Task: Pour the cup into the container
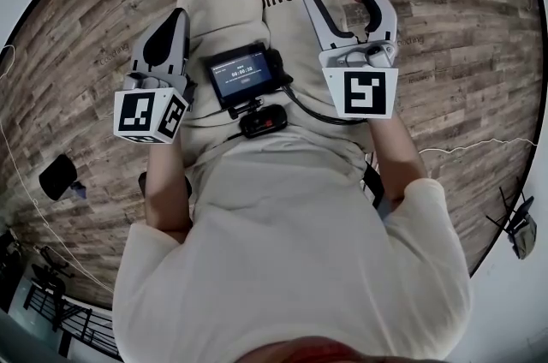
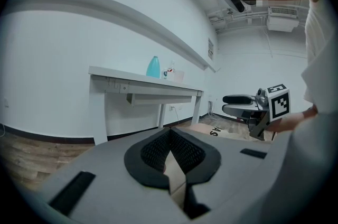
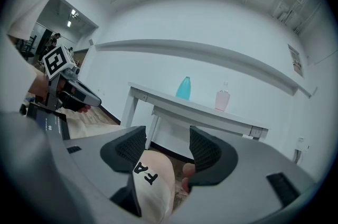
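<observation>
**A:** Grippers first: how do they stand?

**B:** The left gripper (image 2: pixel 170 136) has its jaws pressed together with nothing in them. The right gripper (image 3: pixel 165 143) has its jaws apart and grips nothing. Only the person's knee (image 3: pixel 158 191), in pale trousers, shows behind the gap.

**A:** And the things for pouring?

**B:** They're on a white table (image 3: pixel 158 96) that stands against the white wall. A teal vessel (image 3: pixel 183 88) stands upright on it, and a pink container (image 3: pixel 222 99) is near it, not touching. Both are too small to say which one is the cup.

**A:** How close are the grippers to them?

**B:** Well apart from the table. In the head view both grippers are held out in front of the person's body, above a wood-plank floor (image 1: pixel 77 70). A small screen device (image 1: pixel 244 74) on the chest sits between them.
</observation>
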Tool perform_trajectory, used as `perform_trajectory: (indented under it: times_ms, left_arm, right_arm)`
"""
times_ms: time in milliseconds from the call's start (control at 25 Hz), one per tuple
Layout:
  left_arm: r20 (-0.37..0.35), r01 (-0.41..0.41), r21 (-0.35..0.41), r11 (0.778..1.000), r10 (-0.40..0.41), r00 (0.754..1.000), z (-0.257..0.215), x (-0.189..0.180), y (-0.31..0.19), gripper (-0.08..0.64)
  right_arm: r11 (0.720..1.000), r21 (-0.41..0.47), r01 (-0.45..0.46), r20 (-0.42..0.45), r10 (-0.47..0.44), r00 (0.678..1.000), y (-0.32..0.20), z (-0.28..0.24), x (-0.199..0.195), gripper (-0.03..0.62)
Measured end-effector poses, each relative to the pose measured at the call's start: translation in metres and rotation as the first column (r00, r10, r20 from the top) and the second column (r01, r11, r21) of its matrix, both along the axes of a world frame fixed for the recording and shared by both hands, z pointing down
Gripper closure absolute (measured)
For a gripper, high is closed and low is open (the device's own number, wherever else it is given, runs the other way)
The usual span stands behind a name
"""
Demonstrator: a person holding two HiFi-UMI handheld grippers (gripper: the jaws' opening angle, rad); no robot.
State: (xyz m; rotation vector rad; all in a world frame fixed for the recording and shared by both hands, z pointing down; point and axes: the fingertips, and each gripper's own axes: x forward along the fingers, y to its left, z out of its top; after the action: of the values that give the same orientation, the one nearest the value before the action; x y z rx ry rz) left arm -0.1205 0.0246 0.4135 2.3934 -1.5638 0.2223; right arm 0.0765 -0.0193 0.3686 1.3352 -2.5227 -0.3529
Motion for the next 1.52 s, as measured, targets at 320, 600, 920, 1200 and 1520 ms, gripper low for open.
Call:
perform_trajectory:
  times_ms: [320, 600, 920, 1200, 1520]
  left_arm:
    - [-0.007, 0.03, 0.011, 0.999, -0.03, 1.0, -0.003, -0.009, 0.015, 0.548]
    - [-0.025, 0.025, -0.003, 1.0, -0.025, 0.999, -0.001, -0.008, 0.014, 0.548]
    - [-0.016, -0.014, -0.004, 1.0, 0.014, 1.0, 0.005, 0.003, 0.008, 0.548]
    - [0.0, -0.018, -0.004, 1.0, 0.018, 1.0, 0.01, 0.006, 0.004, 0.548]
    - [-0.002, -0.021, 0.003, 1.0, 0.021, 1.0, 0.005, 0.006, 0.007, 0.548]
  right_arm:
    - [0.999, 0.02, 0.039, -0.025, -0.038, 0.999, 0.011, 0.003, -0.011, 0.324]
    - [1.0, 0.018, 0.025, -0.02, -0.024, 1.0, 0.012, 0.001, -0.007, 0.324]
    - [1.0, 0.02, -0.004, -0.022, 0.004, 1.0, 0.01, 0.001, 0.001, 0.324]
    - [1.0, 0.013, -0.01, -0.031, 0.01, 0.999, 0.007, 0.0, 0.007, 0.324]
    - [1.0, 0.008, -0.018, -0.006, 0.018, 1.0, 0.009, -0.001, 0.005, 0.322]
